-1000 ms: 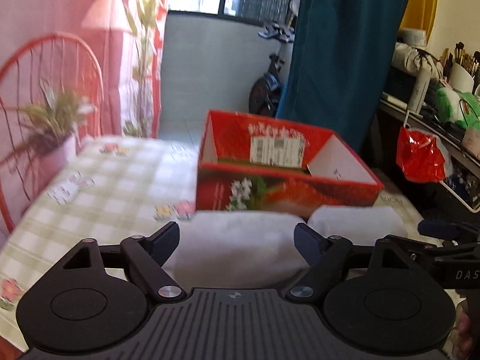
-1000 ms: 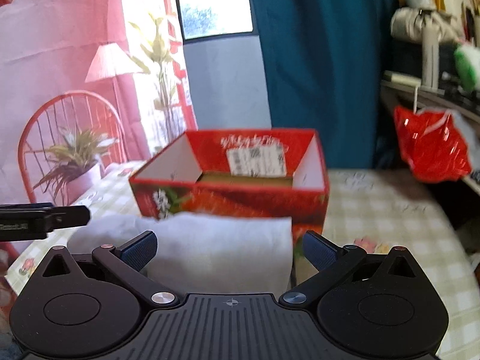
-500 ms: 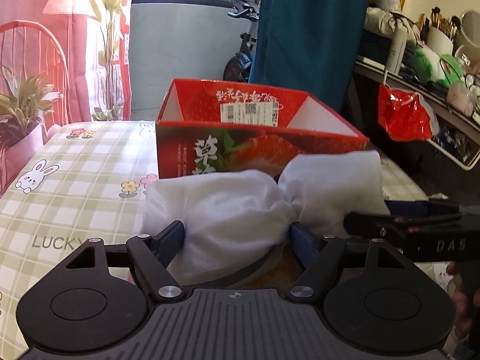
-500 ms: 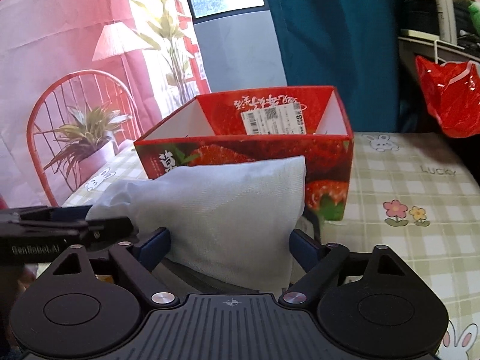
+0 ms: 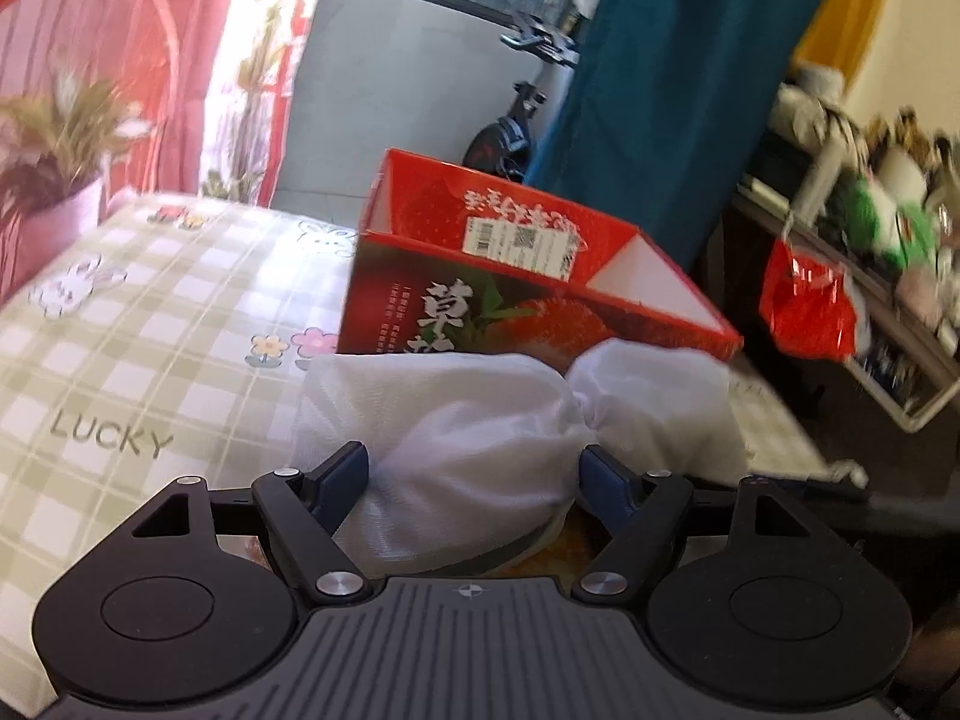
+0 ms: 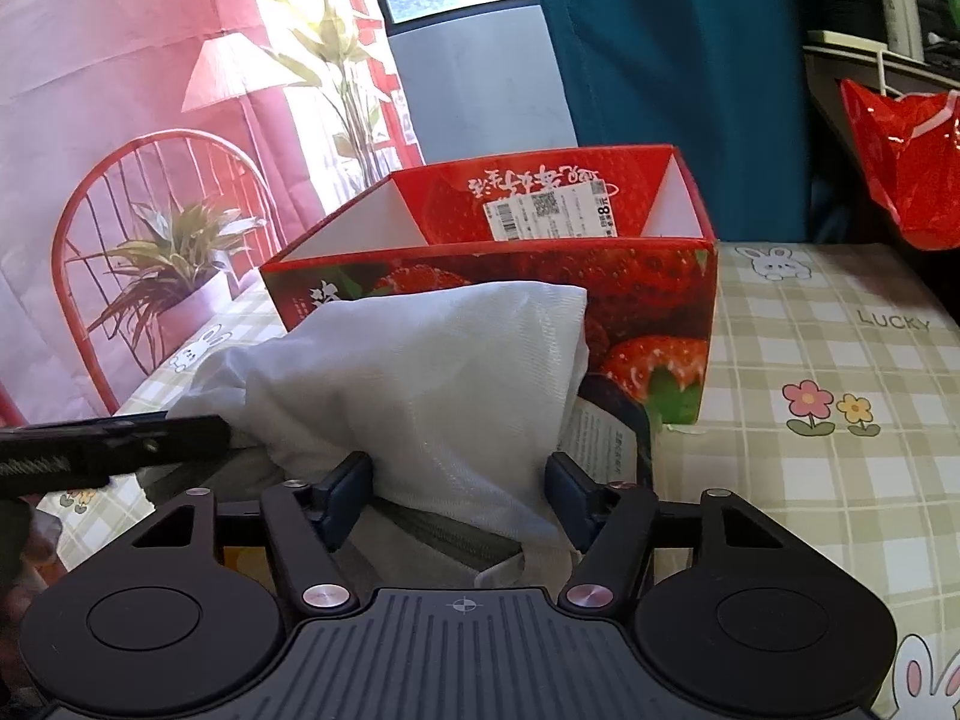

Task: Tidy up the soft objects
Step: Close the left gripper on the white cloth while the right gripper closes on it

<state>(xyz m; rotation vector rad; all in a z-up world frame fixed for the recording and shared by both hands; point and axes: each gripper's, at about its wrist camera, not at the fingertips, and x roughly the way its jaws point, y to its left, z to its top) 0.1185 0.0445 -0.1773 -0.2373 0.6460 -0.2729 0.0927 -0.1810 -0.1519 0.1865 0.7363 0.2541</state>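
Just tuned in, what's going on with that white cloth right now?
A person with a gripper in each hand is picking up the white cloth on the checked tablecloth, just in front of the open red strawberry box. The left gripper pinches one bunched end; the right gripper has just been closing, with the other end between its pads. The cloth is not in the box yet.

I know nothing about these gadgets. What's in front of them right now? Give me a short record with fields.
Item handled: white soft cloth bundle, pinched at the middle
Left gripper: jaws pressed on one end of the bundle
Right gripper: jaws just closing in, pressed on the other end
Container: open red strawberry-print cardboard box, behind the bundle, nothing seen inside
Surface: green checked tablecloth
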